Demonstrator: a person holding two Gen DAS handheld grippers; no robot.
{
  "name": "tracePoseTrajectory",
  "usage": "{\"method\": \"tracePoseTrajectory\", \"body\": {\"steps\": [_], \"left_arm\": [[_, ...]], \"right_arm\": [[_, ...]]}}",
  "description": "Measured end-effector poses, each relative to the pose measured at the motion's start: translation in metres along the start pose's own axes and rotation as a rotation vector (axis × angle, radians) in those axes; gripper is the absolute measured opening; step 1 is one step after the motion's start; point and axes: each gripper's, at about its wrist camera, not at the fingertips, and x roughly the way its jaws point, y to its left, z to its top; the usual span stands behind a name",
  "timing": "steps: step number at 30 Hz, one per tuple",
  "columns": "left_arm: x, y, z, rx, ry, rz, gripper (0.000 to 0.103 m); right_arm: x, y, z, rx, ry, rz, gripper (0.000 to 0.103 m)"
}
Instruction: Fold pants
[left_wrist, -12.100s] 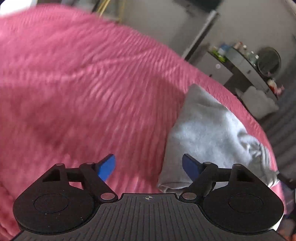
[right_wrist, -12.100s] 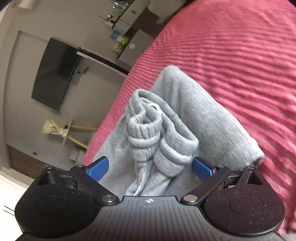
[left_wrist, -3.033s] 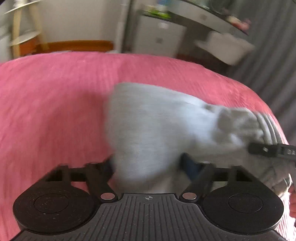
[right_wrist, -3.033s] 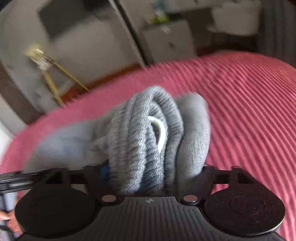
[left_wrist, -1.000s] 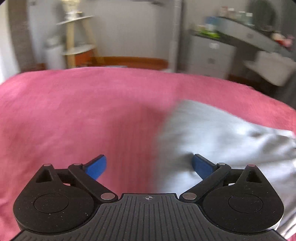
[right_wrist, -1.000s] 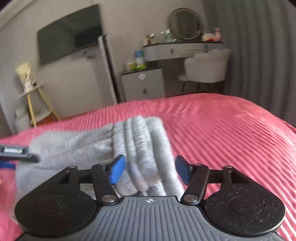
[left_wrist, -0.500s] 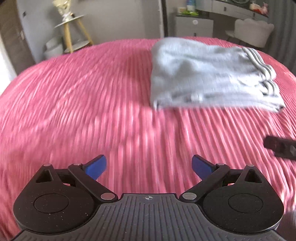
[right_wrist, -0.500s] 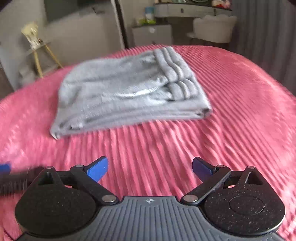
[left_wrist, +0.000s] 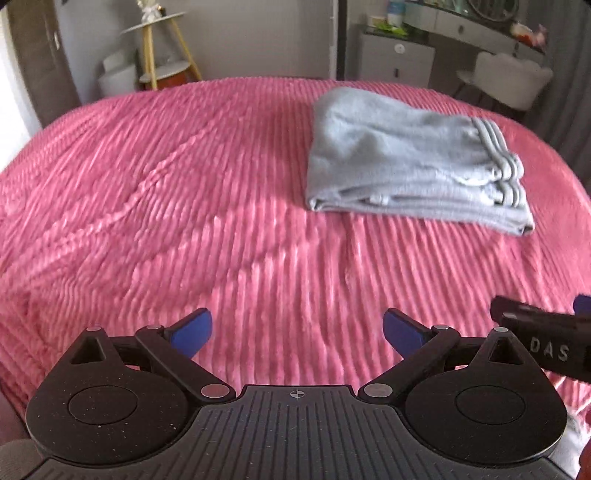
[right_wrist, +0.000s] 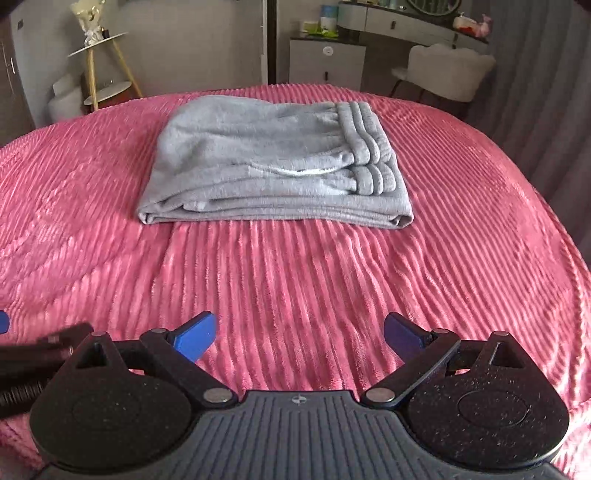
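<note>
Both grippers empty, pants folded on bed ahead.

Left gripper (left_wrist: 297, 328): fingers (left_wrist: 194, 328) wide apart, nothing between. Right gripper (right_wrist: 300, 332): fingers (right_wrist: 195, 334) likewise spread, having just been opening, nothing between them. Pants (right_wrist: 275, 162) lie well ahead of both, flat on the pink bed (right_wrist: 295, 288), a compact grey stack, long axis crosswise to the fingers, waistband to the right. In the right view they sit dead ahead; in the left view off to the right, so the right gripper looks better lined up. Bare bedspread between; nothing blocks. Fold looks complete. Beyond the bed: cabinet (right_wrist: 325, 64), chair (right_wrist: 443, 72), shelf stand (right_wrist: 101, 62).
</note>
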Motion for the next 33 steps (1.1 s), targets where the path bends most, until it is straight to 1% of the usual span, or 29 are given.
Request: {"method": "tracePoseTrajectory", "body": {"steps": [2, 4, 5, 7, 9, 12, 16, 18, 21, 25, 30, 33], "left_arm": [[-0.003, -0.001, 0.007, 0.008, 0.014, 0.006, 0.102], [-0.003, -0.005, 0.016, 0.049, 0.057, 0.024, 0.102], [-0.002, -0.009, 0.019, 0.073, 0.065, 0.038, 0.102], [-0.006, -0.015, 0.024, 0.113, 0.045, 0.061, 0.102], [-0.008, -0.021, 0.028, 0.132, 0.037, 0.056, 0.102], [-0.005, -0.029, 0.039, 0.144, 0.059, 0.041, 0.102], [0.0, -0.043, 0.053, 0.189, 0.063, 0.059, 0.102], [0.005, -0.048, 0.06, 0.207, 0.082, 0.073, 0.102], [0.011, -0.052, 0.07, 0.213, 0.106, 0.081, 0.102], [0.019, -0.055, 0.08, 0.211, 0.135, 0.073, 0.102], [0.027, -0.057, 0.088, 0.208, 0.142, 0.095, 0.102], [0.032, -0.056, 0.092, 0.191, 0.155, 0.092, 0.102]], "right_arm": [[-0.007, -0.002, 0.008, 0.011, 0.008, 0.007, 0.098], [-0.011, -0.005, 0.014, 0.03, 0.022, 0.018, 0.098], [-0.013, -0.006, 0.017, 0.036, 0.027, 0.02, 0.098], [-0.016, -0.009, 0.022, 0.045, 0.031, 0.012, 0.098], [-0.018, -0.011, 0.027, 0.051, 0.038, 0.005, 0.098], [-0.014, -0.016, 0.034, 0.068, 0.068, 0.004, 0.098], [-0.011, -0.022, 0.044, 0.088, 0.093, -0.02, 0.098], [-0.009, -0.024, 0.052, 0.08, 0.093, -0.035, 0.098], [-0.005, -0.025, 0.062, 0.076, 0.115, -0.035, 0.098], [0.0, -0.026, 0.073, 0.069, 0.127, -0.047, 0.098], [0.008, -0.031, 0.083, 0.08, 0.136, -0.042, 0.098], [0.011, -0.032, 0.085, 0.076, 0.138, -0.057, 0.098]]}}
